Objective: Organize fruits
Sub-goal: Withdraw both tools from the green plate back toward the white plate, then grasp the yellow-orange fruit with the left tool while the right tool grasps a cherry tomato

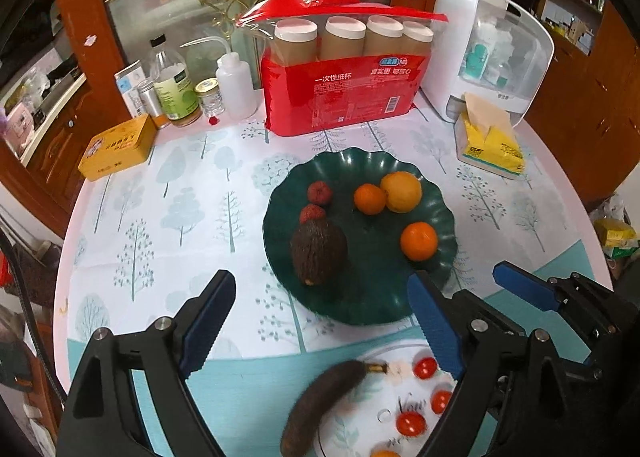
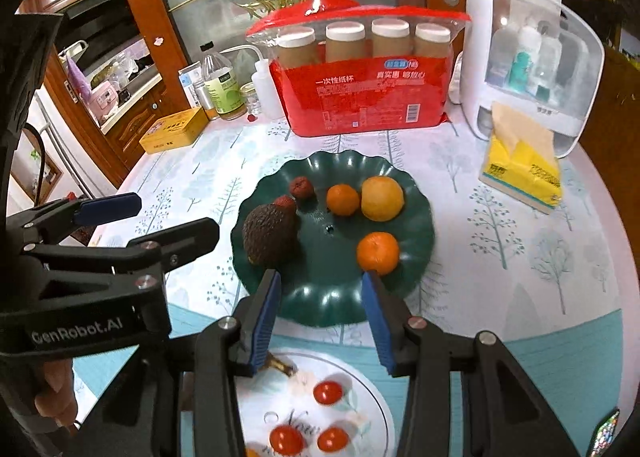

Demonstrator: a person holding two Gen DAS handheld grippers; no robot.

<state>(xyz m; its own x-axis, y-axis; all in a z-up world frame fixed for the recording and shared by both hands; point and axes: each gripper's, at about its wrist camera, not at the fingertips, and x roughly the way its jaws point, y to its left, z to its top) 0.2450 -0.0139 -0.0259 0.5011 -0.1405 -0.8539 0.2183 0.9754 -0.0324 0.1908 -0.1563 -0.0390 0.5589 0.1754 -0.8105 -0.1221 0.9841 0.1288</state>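
Note:
A dark green scalloped plate (image 1: 368, 305) (image 2: 332, 297) holds a dark avocado (image 1: 318, 251) (image 2: 270, 235), two red lychees (image 1: 319, 192) (image 2: 301, 187), two small oranges (image 1: 419, 240) (image 2: 378, 252) and a yellow-orange fruit (image 1: 401, 191) (image 2: 382, 198). A white plate (image 1: 400, 409) (image 2: 360, 397) near me holds a brown banana (image 1: 320, 405) and three cherry tomatoes (image 1: 424, 368) (image 2: 328, 393). My left gripper (image 1: 320, 321) is open and empty above the white plate. My right gripper (image 2: 322, 317) is open and empty over the green plate's near rim.
At the back stand a red pack of paper cups (image 1: 344, 89), bottles and jars (image 1: 176, 89), a yellow tin (image 1: 118, 147), a white dispenser box (image 1: 492, 57) and a yellow tissue pack (image 1: 490, 137). The round table has a tree-print cloth (image 1: 180, 217).

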